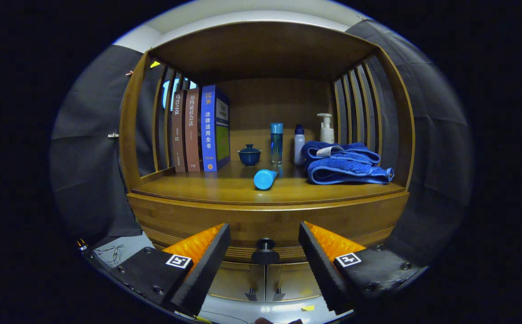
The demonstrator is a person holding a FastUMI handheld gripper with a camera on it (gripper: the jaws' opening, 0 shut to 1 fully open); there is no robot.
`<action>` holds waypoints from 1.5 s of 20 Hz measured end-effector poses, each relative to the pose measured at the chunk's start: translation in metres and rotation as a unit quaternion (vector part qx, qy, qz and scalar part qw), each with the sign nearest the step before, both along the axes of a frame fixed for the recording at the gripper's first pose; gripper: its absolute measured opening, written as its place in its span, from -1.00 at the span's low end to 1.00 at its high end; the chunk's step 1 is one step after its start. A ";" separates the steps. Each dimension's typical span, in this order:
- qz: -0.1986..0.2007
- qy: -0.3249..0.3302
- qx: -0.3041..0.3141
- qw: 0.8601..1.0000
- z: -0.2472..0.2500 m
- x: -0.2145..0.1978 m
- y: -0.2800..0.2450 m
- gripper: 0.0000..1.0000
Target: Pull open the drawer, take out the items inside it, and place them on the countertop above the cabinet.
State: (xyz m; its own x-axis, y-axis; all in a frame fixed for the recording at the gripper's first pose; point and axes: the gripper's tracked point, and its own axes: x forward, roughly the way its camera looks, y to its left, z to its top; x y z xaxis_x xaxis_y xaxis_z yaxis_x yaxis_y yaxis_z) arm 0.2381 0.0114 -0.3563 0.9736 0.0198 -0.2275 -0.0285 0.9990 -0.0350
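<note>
Gripper (pixel 264 243) is held wide open, w/ the dark drawer knob (pixel 265 252) seen between its fingers, untouched. Drawer front (pixel 189 220) appears closed, approx. flush w/ the cabinet. On the bench (pixel 225 189) above, a blue tube (pixel 265 178) lies beside a folded blue towel (pixel 346 163).

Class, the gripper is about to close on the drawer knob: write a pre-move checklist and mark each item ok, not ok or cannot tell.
1. Gripper open: ok, both fingers spread apart.
2. Drawer knob centred between the fingers: ok.
3. Fingers touching the knob: not ok, a gap shows on each side.
4. Drawer shut and ready to pull: ok, its front sits flush under the countertop.
5. Countertop has free room for items: ok, bare wood in front of the blue tube and folded towel.
6. Drawer contents: cannot tell.
</note>
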 end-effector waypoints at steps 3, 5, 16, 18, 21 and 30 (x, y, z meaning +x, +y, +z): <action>0.001 -0.004 -0.013 1.000 0.026 -0.022 0.001 1.00; 0.001 -0.006 -0.014 1.000 0.045 -0.034 0.004 1.00; 0.029 -0.039 -0.008 0.999 0.150 -0.107 0.027 1.00; 0.029 -0.047 0.001 0.998 0.169 -0.119 0.028 1.00; 0.041 -0.055 0.019 0.997 0.195 -0.133 0.036 0.99; 0.050 -0.050 0.007 0.997 0.223 -0.159 0.041 0.99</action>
State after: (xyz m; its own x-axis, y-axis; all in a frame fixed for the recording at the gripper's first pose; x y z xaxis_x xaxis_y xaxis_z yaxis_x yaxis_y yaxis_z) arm 0.0795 0.0524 -0.1336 0.9846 0.1198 -0.1273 -0.1243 0.9919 -0.0278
